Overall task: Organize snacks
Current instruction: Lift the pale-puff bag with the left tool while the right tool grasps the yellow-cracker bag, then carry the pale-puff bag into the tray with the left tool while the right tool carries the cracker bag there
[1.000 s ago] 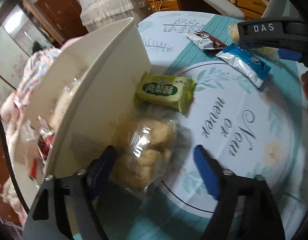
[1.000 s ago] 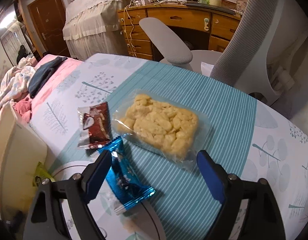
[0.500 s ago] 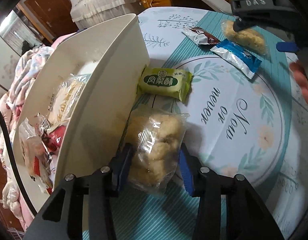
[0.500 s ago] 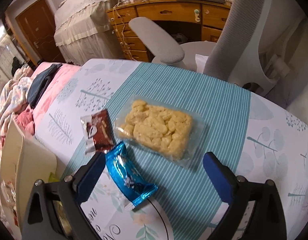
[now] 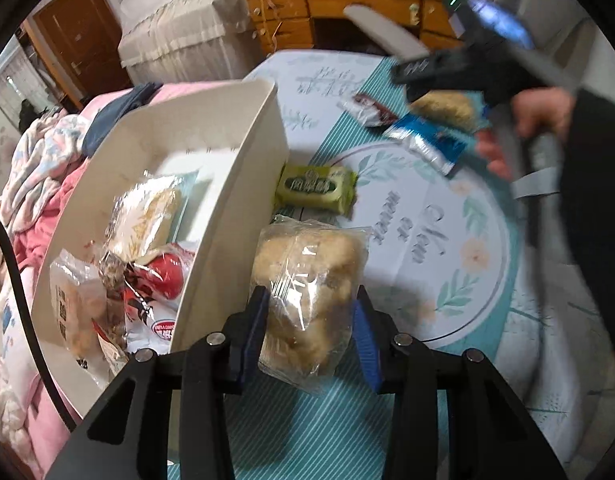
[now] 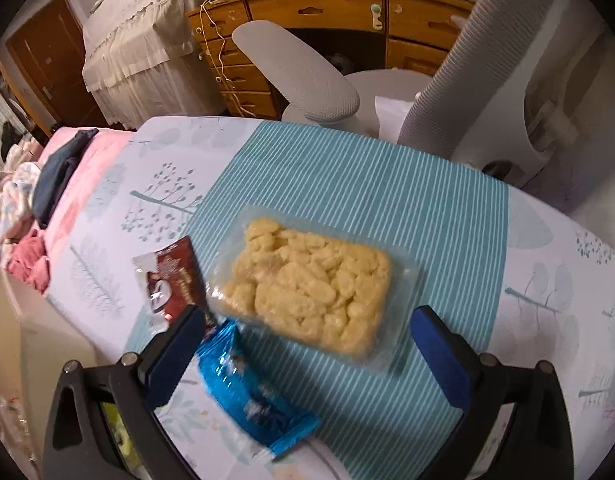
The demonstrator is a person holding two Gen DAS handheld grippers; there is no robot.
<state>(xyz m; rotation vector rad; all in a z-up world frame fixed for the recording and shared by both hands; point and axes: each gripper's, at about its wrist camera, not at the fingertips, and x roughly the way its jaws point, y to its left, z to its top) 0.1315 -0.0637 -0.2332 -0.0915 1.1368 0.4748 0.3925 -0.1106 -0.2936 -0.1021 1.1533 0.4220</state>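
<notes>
Jaws of the left tool [image 5: 309,332] are closing, pads pinching a clear bag of beige puffed snacks [image 5: 307,292] beside the cream plastic bin [image 5: 243,208]. Right tool [image 6: 307,360] is opening, empty, above a clear-wrapped yellow rice-crisp slab [image 6: 311,284] on the surface [image 6: 447,216].

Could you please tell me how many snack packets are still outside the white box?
5: a clear bag held in the left gripper, green packet beside the box, and brown, blue, yellow ones farther off.
</notes>
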